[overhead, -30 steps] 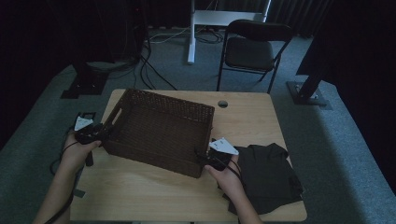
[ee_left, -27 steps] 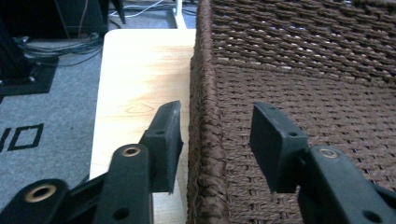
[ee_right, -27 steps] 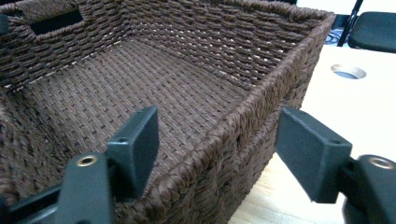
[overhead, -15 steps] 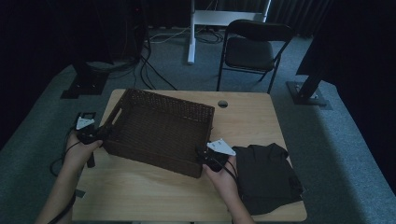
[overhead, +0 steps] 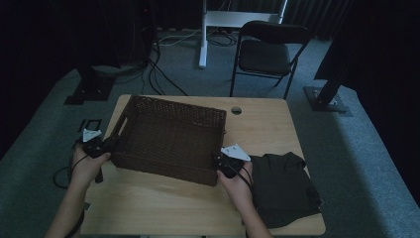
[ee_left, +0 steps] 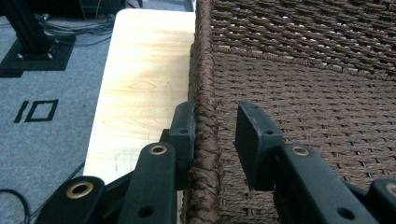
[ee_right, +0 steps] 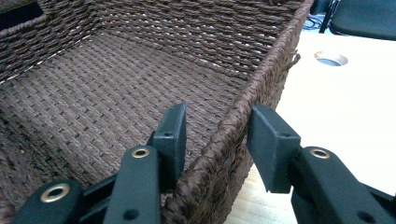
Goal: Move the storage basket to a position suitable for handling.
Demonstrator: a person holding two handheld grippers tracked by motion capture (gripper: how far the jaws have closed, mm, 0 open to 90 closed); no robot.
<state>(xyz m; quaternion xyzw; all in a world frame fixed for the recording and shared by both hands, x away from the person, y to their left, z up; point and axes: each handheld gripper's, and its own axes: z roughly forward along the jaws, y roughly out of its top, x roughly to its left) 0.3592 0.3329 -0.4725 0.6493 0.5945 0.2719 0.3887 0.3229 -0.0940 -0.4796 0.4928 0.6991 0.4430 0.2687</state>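
Note:
A dark brown woven basket (overhead: 163, 169) sits empty on the left half of the light wooden table (overhead: 262, 131). My left gripper (overhead: 106, 146) is at the basket's left wall. In the left gripper view this gripper (ee_left: 217, 112) is open and straddles the rim (ee_left: 205, 93): the outer jaw touches the weave and the inner jaw stands clear of it. My right gripper (overhead: 218, 161) is at the basket's front right corner. In the right gripper view it (ee_right: 220, 114) is open, with one jaw on each side of the right wall (ee_right: 275, 65) and gaps on both sides.
A dark folded cloth (overhead: 285, 186) lies on the table's right front, beside my right hand. A round cable hole (overhead: 236, 110) is near the far edge. A black folding chair (overhead: 267, 49) and stand bases are on the grey carpet beyond.
My right gripper has moved left onto the basket's right wall. The left gripper has edged in over the left rim. The basket has barely moved.

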